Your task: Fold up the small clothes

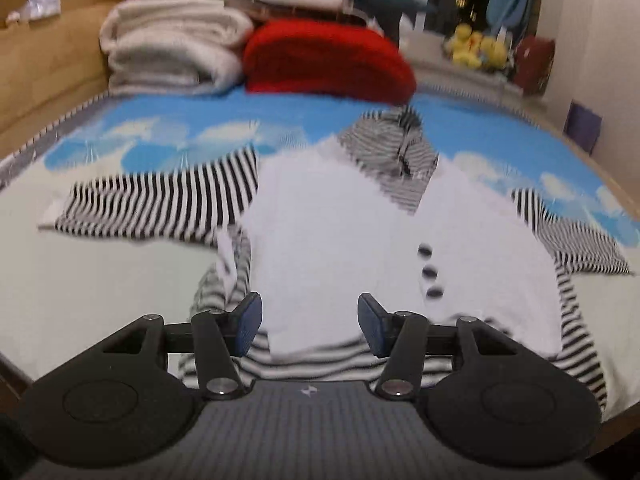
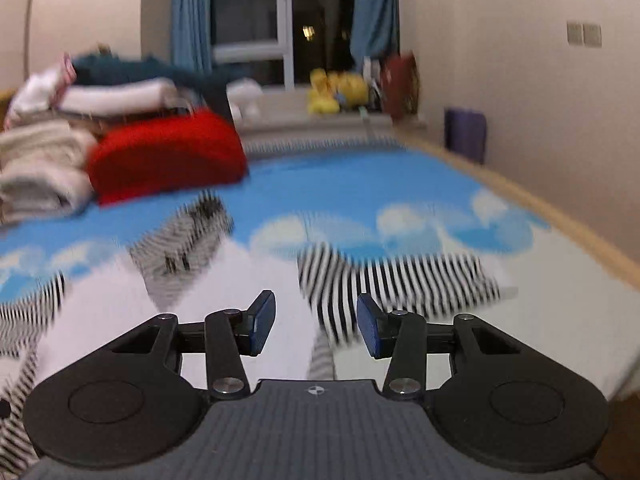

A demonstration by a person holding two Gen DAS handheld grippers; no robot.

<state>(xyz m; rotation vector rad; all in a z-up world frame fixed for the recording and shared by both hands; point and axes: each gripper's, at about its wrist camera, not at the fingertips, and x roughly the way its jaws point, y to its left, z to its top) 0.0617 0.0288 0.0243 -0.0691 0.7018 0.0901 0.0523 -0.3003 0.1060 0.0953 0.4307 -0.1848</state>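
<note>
Two fisheye views, each taken from just behind a handheld gripper and looking forward along its two fingers, low over a bed. The left wrist camera sits close above the hem of a white and striped top, with the left gripper filling the bottom of the frame; it faces up the bed toward a stack of folded blankets and a window. The right wrist camera, behind the right gripper, sits beside the garment's right sleeve and faces the same way, angled toward the side wall. Both views share the top, a red cushion, the window and yellow toys
</note>
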